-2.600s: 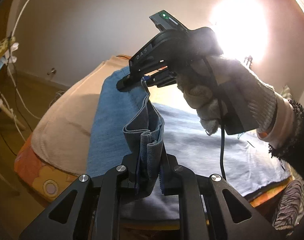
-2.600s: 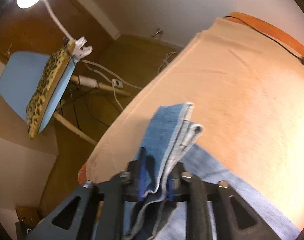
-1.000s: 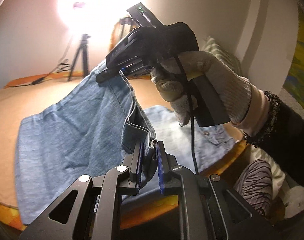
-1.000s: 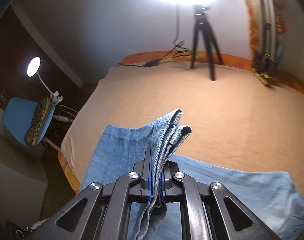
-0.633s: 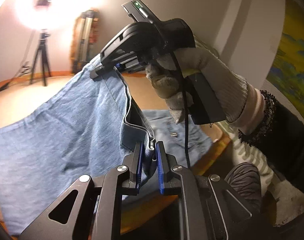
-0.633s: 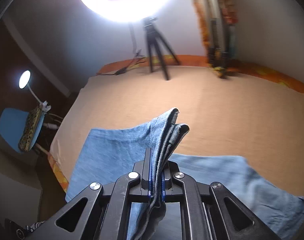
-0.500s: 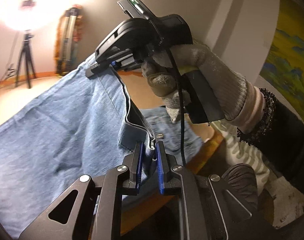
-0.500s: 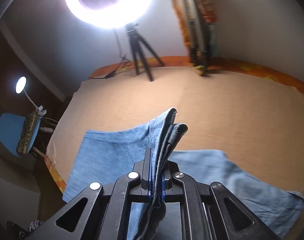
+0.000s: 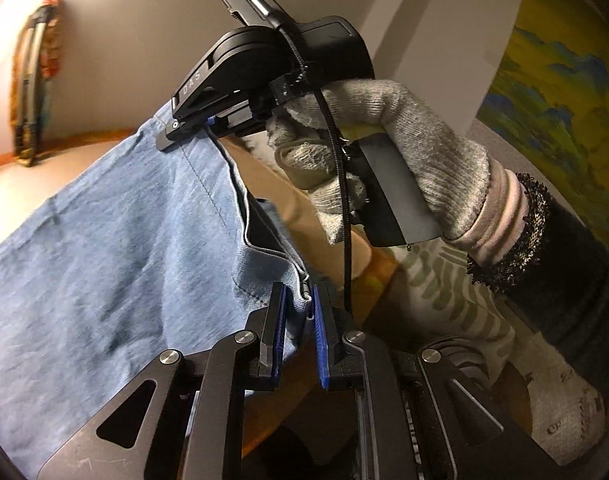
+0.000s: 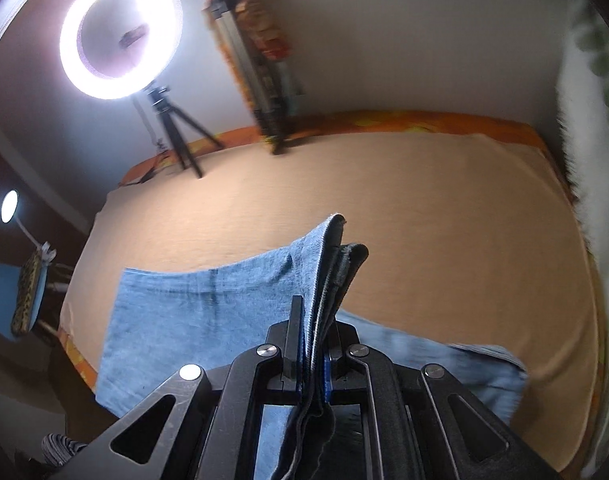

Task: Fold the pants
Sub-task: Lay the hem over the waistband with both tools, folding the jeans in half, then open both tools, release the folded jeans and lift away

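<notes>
Light blue denim pants (image 9: 116, 240) hang lifted over a bed with a peach sheet (image 10: 424, 220). My left gripper (image 9: 298, 300) is shut on the pants' upper edge, the cloth pinched between its blue pads. My right gripper (image 9: 192, 128), held by a gloved hand (image 9: 384, 144), is shut on the same edge higher up. In the right wrist view the right gripper (image 10: 313, 336) clamps several bunched layers of the pants (image 10: 192, 312), which trail down onto the sheet.
A lit ring light on a tripod (image 10: 120, 36) and a folded stand (image 10: 264, 60) lean at the far wall. A chair with a leopard cushion (image 10: 28, 292) and a small lamp (image 10: 9, 206) stand left of the bed. A pillow (image 10: 600, 200) lies right.
Both grippers have swung round with the pants still clamped. The view has turned from the chair side toward the ring light and far wall. The pants hang more spread out.
</notes>
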{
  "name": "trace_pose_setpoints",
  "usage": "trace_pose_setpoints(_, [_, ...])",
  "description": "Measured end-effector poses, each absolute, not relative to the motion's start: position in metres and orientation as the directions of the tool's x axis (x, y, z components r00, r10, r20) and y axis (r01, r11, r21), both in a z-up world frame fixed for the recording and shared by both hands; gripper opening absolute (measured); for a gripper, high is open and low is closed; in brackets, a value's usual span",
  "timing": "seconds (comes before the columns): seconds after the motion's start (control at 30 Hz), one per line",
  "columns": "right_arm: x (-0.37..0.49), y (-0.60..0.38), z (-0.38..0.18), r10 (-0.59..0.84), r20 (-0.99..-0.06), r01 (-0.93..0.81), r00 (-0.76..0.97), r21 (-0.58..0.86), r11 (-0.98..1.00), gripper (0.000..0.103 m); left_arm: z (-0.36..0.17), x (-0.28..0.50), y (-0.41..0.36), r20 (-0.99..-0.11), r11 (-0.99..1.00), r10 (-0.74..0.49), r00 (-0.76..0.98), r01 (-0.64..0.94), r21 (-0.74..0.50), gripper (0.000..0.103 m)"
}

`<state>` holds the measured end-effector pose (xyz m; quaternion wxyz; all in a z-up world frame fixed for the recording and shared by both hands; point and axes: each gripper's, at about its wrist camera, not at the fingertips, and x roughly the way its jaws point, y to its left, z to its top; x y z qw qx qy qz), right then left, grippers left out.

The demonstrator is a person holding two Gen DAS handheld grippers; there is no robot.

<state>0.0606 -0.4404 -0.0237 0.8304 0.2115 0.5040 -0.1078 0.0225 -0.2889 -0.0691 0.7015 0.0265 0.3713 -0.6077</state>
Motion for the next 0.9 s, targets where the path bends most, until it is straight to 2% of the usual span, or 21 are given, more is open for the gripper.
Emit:
trace_pose_setpoints(0.4, [0.01,-0.501,-0.049,0.011,-0.898,0.49,0.44,0.25,0.835,0.004,-0.096,0.005,-0.339,-0.594,0.201,-0.798,-0.107,0.881,-0.428,0.011])
trace_pose_setpoints(0.73, [0.007,-0.514,-0.088,0.038,-0.917,0.512,0.396,0.255,0.821,0.004,-0.114,0.008,-0.355,-0.627,0.211,-0.767,-0.137,0.869,-0.448,0.011])
trace_pose_setpoints(0.9, [0.009,-0.512,-0.093,0.008,-0.925,0.514,0.379,0.218,0.83,0.007,-0.11,-0.004,-0.357,-0.641,0.18,-0.748,-0.171,0.878,-0.444,0.013])
